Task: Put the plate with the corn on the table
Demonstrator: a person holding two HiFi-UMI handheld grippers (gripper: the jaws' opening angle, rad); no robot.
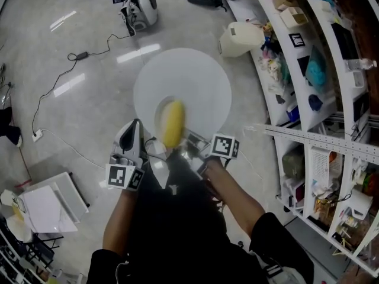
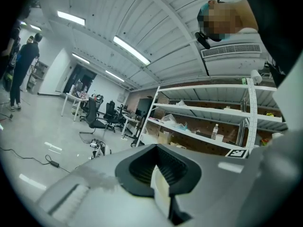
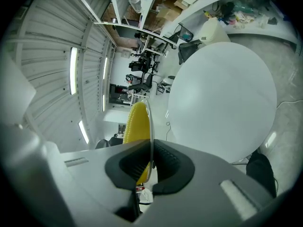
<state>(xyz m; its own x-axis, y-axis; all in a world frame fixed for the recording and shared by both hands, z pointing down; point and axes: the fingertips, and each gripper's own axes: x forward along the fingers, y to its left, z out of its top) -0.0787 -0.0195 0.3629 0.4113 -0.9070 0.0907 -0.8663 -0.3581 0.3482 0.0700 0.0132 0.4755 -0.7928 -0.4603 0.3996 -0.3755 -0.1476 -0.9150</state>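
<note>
A yellow corn cob (image 1: pixel 173 123) lies on a clear plate (image 1: pixel 160 112) that hangs over the near edge of the round white table (image 1: pixel 195 81). My right gripper (image 1: pixel 186 142) is shut on the plate's near rim. In the right gripper view the plate's edge (image 3: pixel 151 126) runs upright between the jaws of the right gripper (image 3: pixel 150 174), with the corn (image 3: pixel 137 124) to its left and the table (image 3: pixel 222 98) to the right. My left gripper (image 1: pixel 141 136) is beside the plate on the left. In its own view the left gripper (image 2: pixel 161 186) has a white flat piece (image 2: pixel 160 183) between closed jaws.
White shelves (image 1: pixel 320 70) full of goods curve along the right. A white jug (image 1: pixel 240 38) stands beyond the table. A cable (image 1: pixel 77 56) and a small white device (image 1: pixel 139 7) lie on the floor, and a white box (image 1: pixel 47 203) sits lower left. Office chairs (image 2: pixel 97 115) stand far off.
</note>
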